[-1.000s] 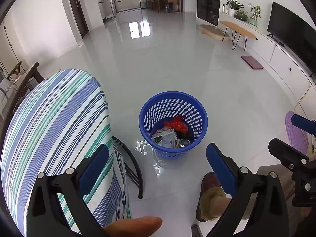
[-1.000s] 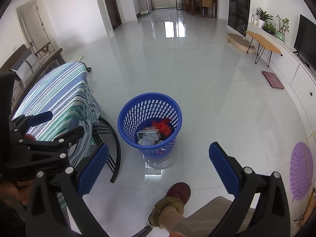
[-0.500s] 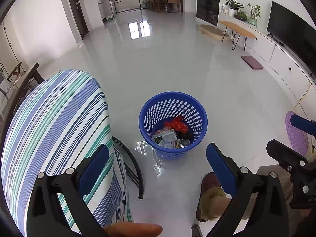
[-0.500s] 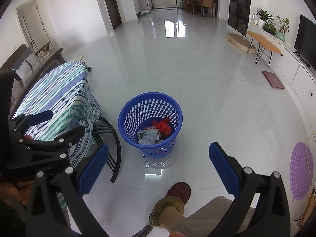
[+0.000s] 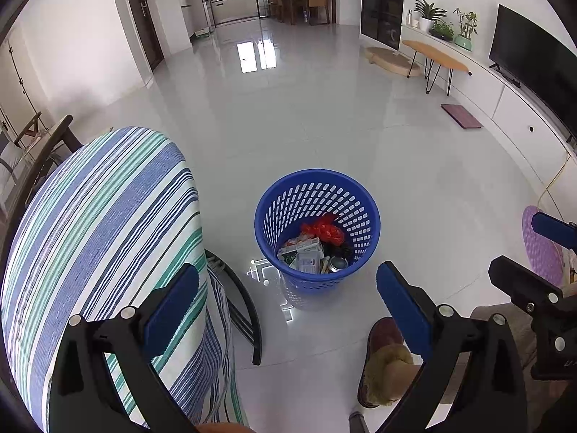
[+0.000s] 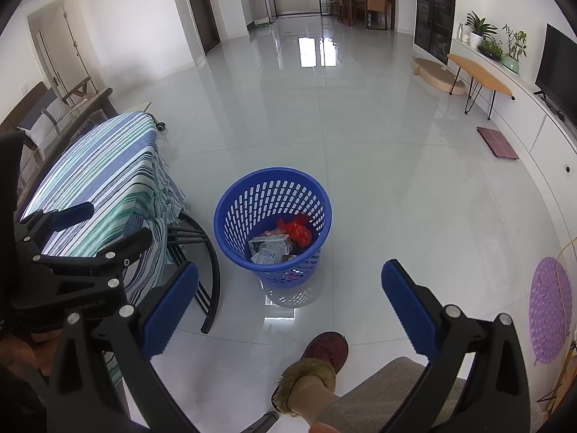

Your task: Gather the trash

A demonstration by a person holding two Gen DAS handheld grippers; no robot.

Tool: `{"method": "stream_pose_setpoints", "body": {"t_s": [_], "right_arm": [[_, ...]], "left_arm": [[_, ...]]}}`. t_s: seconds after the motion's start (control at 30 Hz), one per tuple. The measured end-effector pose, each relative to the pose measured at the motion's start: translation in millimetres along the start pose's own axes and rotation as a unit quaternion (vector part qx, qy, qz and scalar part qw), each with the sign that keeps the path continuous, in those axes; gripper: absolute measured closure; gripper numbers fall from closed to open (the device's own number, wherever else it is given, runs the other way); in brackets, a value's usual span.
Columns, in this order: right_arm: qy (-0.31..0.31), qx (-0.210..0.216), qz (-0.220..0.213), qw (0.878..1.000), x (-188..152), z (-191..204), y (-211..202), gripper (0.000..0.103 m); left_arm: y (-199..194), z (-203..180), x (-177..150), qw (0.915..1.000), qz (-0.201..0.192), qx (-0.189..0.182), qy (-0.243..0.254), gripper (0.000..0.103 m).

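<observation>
Hovering above the floor with nothing between their pads, the left gripper (image 5: 288, 303) and the right gripper (image 6: 288, 299) both have their jaws spread wide apart, pointed towards the blue basket (image 5: 317, 195) that stands on the glossy floor (image 5: 295, 115) just beside the striped table (image 5: 93, 216). The trash (image 5: 313, 249) already lies in the bottom of the basket: a red plastic bag, a few cartons or wrappers and what looks like a can end. No loose litter shows on the tabletop or the tiles in either view, so the collecting appears finished or close to it, with the person's slippered foot (image 6: 317, 364) planted near the basket. Any next move would call for spotting a stray piece outside these views, closing one claw on it and carrying it over the rim. Print on the cartons is too small to read; the red sign by the far doorway is likewise illegible, and faint lettering on the left gripper's body in the right wrist view cannot be made out.
</observation>
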State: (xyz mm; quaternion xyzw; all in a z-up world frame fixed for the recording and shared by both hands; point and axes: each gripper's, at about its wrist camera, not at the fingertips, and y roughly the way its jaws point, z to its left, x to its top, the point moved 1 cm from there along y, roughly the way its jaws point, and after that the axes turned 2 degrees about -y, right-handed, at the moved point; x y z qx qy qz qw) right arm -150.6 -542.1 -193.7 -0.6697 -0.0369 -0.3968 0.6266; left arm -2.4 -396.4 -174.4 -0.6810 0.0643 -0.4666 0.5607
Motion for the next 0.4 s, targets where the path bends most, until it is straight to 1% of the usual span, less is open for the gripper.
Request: {"method": "stream_pose_setpoints", "body": {"t_s": [0.2,0.27,0.33,0.4], "right_arm": [[0.004,-0.003,0.001,1.0,0.3,-3.0,0.8,0.005],[0.006,-0.005,0.002,1.0,0.1,-4.3,1.6,0.005],[0.008,-0.005,0.002,1.0,0.0,-4.8,1.6,0.005],[0.008,-0.006,0.003,1.0,-0.1,-4.9,0.8,0.005]], "left_arm": [[-0.1,0.4,0.4,1.0,0.002,0.007,-0.003,0.005],[2.1,0.9,0.9,0.9999,0.014,-0.003,-0.002,0.005],[2.4,0.8,2.1,0.9999,0.013,0.001,-0.001,0.005],[2.8,0.2,2.2,0.9999,0.015,-0.003,-0.001,0.005]]}}
